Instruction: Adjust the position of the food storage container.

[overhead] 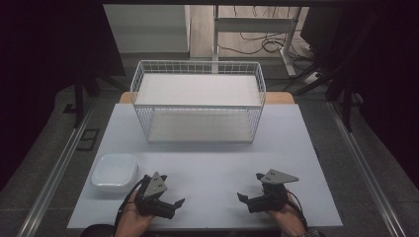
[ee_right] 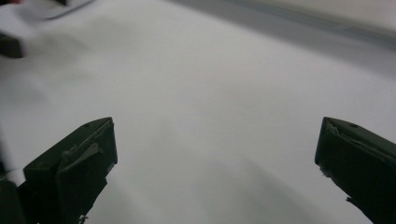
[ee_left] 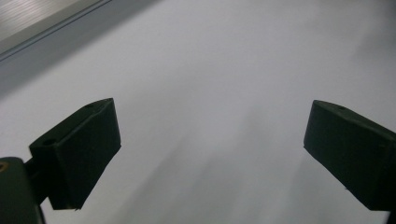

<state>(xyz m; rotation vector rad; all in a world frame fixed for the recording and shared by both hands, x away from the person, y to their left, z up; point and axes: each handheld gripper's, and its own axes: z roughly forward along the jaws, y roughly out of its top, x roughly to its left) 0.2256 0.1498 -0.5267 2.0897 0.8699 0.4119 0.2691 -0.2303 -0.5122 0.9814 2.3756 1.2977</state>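
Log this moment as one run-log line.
left hand-held gripper: open, empty | right hand-held gripper: open, empty | white bowl: beside left hand-held gripper, untouched | wire basket: far side of table

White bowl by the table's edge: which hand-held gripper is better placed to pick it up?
Left. The left hand-held gripper, open and empty, sits just beside the white bowl; the right hand-held gripper is farther across the table.
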